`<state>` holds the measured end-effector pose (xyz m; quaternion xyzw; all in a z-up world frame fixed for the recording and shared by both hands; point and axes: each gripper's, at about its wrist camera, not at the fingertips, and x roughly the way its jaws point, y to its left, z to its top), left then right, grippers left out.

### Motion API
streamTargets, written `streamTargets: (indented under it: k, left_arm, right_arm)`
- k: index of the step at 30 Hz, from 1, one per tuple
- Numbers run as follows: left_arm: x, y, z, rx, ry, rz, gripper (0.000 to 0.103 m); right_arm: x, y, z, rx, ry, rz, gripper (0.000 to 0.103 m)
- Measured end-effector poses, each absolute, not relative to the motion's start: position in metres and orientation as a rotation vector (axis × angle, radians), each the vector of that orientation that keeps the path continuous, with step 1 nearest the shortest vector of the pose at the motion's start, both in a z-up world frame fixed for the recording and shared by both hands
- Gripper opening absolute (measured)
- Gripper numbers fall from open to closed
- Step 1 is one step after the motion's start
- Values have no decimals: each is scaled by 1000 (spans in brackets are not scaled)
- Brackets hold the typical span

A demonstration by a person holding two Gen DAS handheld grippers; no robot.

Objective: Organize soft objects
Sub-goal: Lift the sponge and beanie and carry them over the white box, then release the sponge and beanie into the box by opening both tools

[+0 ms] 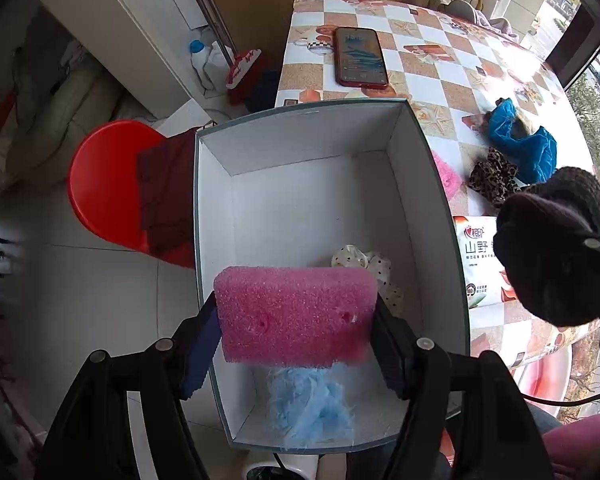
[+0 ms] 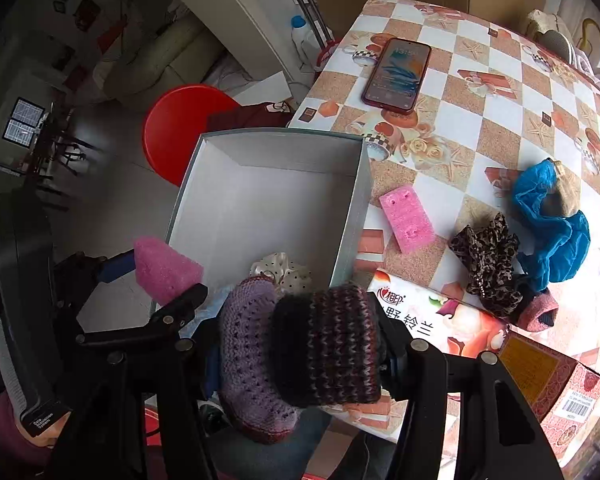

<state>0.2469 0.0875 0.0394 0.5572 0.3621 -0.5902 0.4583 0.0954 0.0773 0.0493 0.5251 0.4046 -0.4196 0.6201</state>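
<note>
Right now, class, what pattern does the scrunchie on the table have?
Leopard print, brown and black: the scrunchie shows best in the right wrist view.

Tissue pack by the box: red logo "心相印", below it "山野铃兰" in large dark characters; smaller print unreadable. Phone screen shows clock digits, too blurred. Carton has a barcode sticker, digits illegible.
</note>
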Motion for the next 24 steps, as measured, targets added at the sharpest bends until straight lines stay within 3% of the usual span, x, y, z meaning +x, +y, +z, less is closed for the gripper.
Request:
streamTargets:
  k: [11,24]
  left_arm:
    - [267,87,23,1300,981,-1436,72]
    - [270,87,15,1282,1010,-1454,73]
  right_arm:
    - [135,57,42,1135,1040,-955,60]
    - [143,41,40,1142,1035,-960,60]
